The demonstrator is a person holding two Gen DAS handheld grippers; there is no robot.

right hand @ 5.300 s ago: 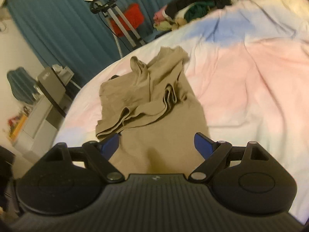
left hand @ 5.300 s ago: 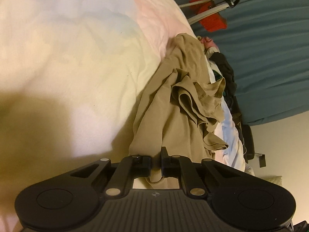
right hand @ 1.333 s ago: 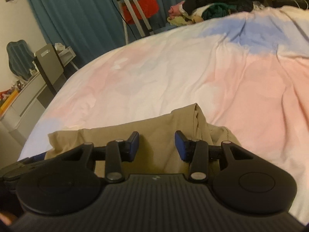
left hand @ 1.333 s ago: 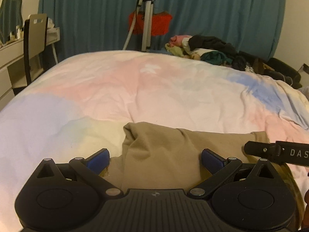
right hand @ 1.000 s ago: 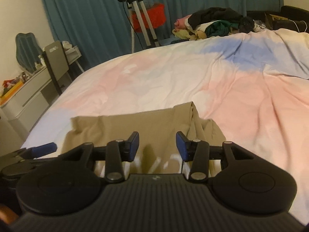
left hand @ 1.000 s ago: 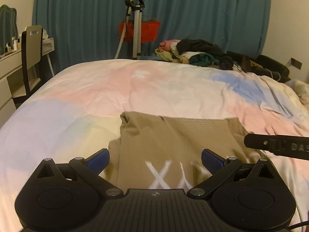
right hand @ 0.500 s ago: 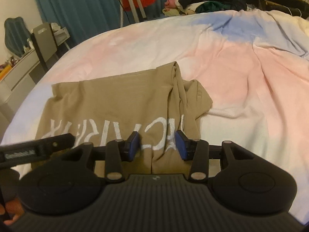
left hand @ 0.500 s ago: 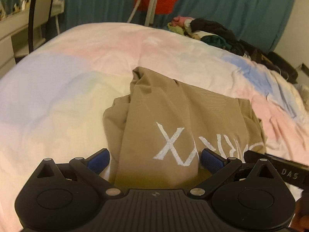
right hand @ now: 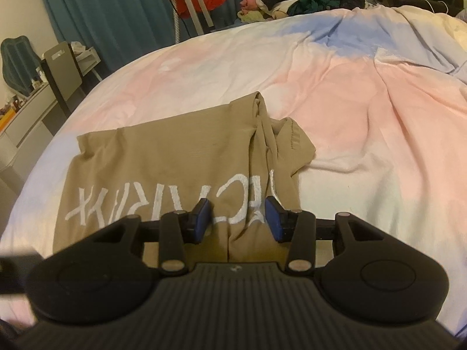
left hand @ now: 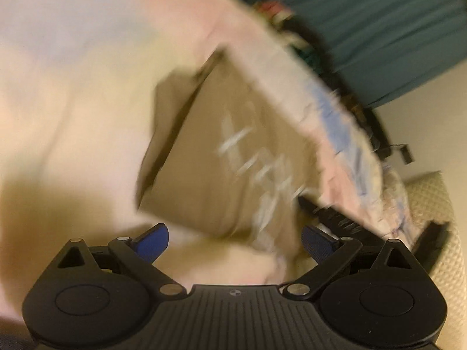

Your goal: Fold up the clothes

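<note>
A tan T-shirt point(right hand: 163, 163) with white lettering lies spread on the bed, one sleeve bunched at its right side point(right hand: 280, 143). My right gripper point(right hand: 237, 218) hovers over the shirt's near edge, jaws partly open, nothing between them. The left wrist view is blurred and tilted; the shirt point(left hand: 221, 157) shows there too. My left gripper point(left hand: 235, 239) is wide open and empty just short of the shirt's near edge. The right gripper's dark finger point(left hand: 332, 215) shows at the shirt's right side.
The bed has a pastel pink, blue and cream duvet point(right hand: 350, 93). A pile of clothes point(right hand: 306, 0) lies at the far edge. A tripod point(right hand: 189, 3), a red bag, teal curtains and a chair with desk point(right hand: 61, 73) stand beyond. A knitted cream cushion point(left hand: 437, 233) sits at right.
My left gripper has swung and tilted sharply, blurring its view, still open. My right gripper stays over the shirt's near edge, a little lower. The shirt lies flat.
</note>
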